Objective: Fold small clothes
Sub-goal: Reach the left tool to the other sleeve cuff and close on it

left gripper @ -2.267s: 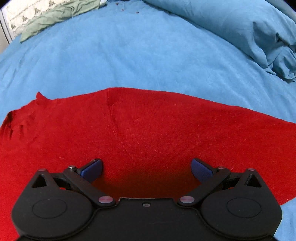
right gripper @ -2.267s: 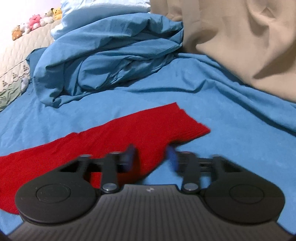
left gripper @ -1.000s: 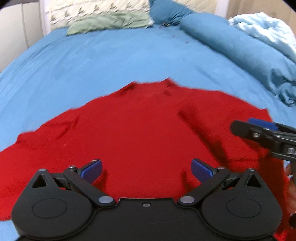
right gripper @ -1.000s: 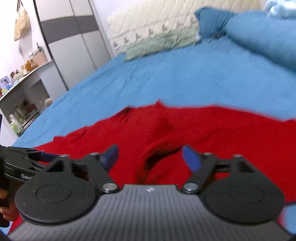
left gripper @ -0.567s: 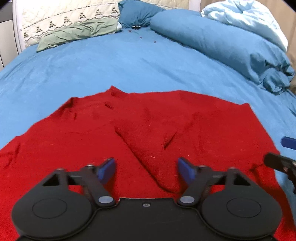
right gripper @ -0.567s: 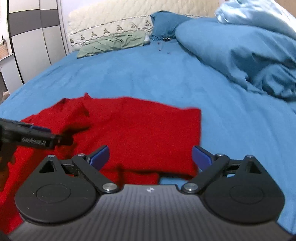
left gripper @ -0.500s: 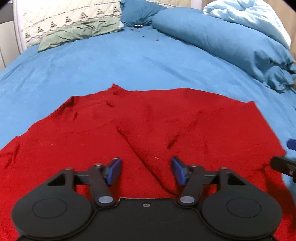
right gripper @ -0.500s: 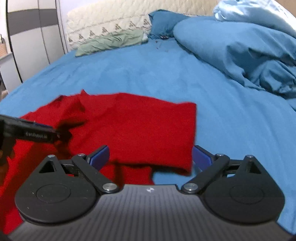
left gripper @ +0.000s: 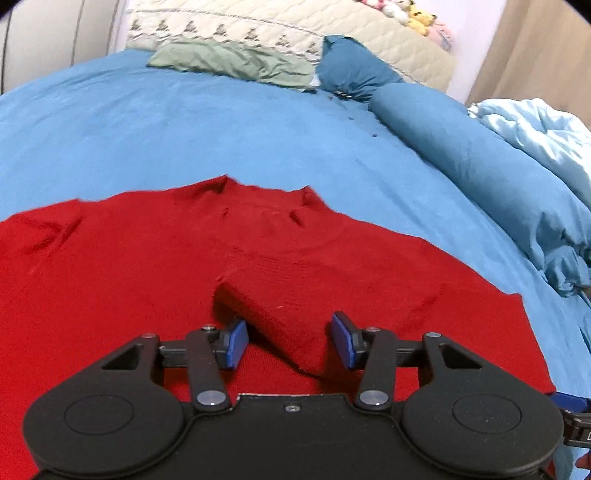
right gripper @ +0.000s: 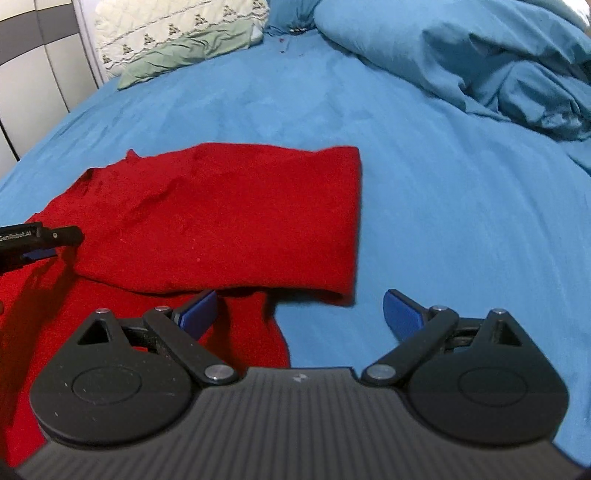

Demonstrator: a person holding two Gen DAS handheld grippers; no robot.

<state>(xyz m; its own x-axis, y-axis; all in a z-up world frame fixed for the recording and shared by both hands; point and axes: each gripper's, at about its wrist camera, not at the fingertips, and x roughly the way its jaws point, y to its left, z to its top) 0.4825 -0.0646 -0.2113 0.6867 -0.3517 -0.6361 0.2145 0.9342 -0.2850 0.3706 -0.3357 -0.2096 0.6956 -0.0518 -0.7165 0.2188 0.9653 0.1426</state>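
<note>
Red garment point(left gripper: 147, 266): left and lower portions cut off by the frame edge in the left wrist view; near hem hidden behind the left gripper point(left gripper: 288, 341) body. Right wrist view: the sweater's underlying layer is covered by the folded-over panel. Plush toys point(left gripper: 410, 16) on headboard: too small to identify. Right gripper point(right gripper: 300, 310) body blocks the nearest sheet.

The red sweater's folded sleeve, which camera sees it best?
The right wrist view: the folded sleeve shows whole, laid flat across the red sweater, beyond the open right tool. The left wrist view shows only its cuff end between the left tool's fingers.
</note>
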